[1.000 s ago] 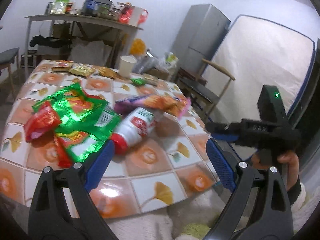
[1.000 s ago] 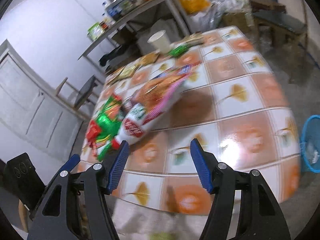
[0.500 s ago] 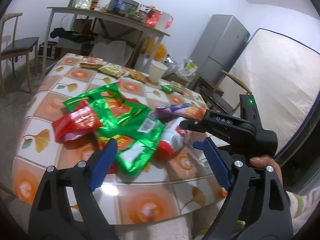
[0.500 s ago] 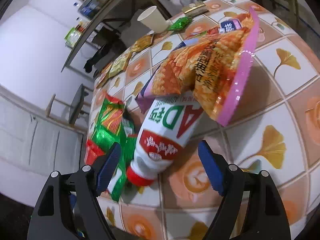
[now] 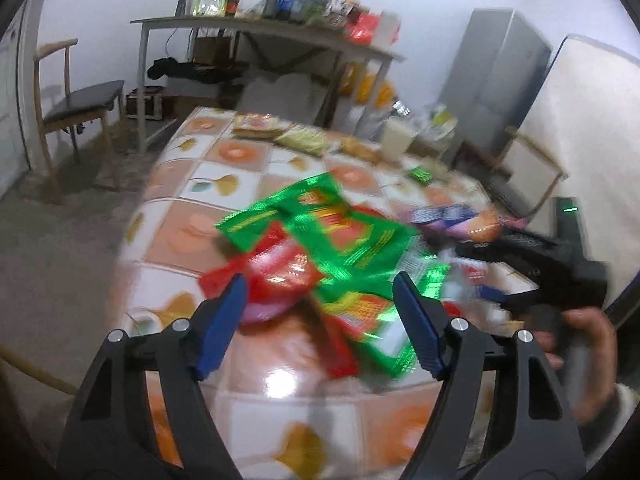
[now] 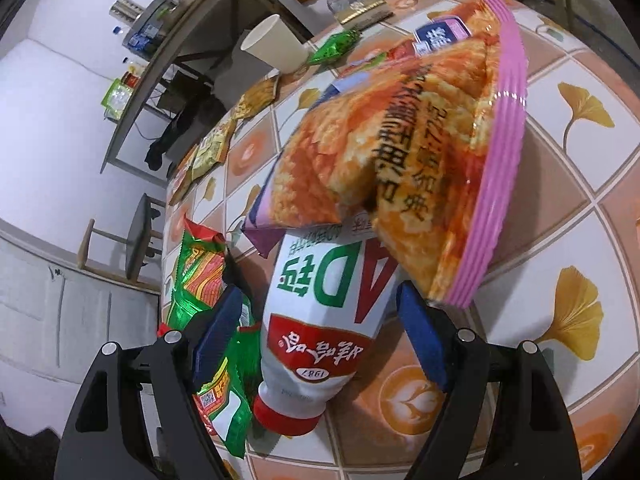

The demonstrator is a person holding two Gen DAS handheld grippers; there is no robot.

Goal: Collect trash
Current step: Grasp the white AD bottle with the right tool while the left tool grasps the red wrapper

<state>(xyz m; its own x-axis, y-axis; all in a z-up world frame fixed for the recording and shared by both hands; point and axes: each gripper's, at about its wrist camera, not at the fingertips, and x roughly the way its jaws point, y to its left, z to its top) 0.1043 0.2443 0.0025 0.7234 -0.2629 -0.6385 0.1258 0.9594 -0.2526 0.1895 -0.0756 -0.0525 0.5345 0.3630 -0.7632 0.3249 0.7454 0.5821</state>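
A white bottle with a red cap (image 6: pixel 324 328) lies on the tiled table (image 6: pixel 560 220), partly under an orange and pink snack bag (image 6: pixel 400 152). My right gripper (image 6: pixel 320 340) is open, its blue fingers on either side of the bottle. Green wrappers (image 5: pixel 340 236) and a red wrapper (image 5: pixel 276 276) lie in a pile on the table. My left gripper (image 5: pixel 320 324) is open and empty just before the red and green wrappers. The right gripper also shows in the left wrist view (image 5: pixel 560 272), held by a hand.
A paper cup (image 6: pixel 272 48) and more small wrappers (image 6: pixel 212 148) sit at the table's far side. A cluttered side table (image 5: pixel 264 36), a chair (image 5: pixel 76 100), a grey fridge (image 5: pixel 500 80) and a mattress (image 5: pixel 592 152) stand around.
My right gripper has moved in until its fingers straddle the bottle. My left gripper has swung left and nearer to the red and green wrappers.
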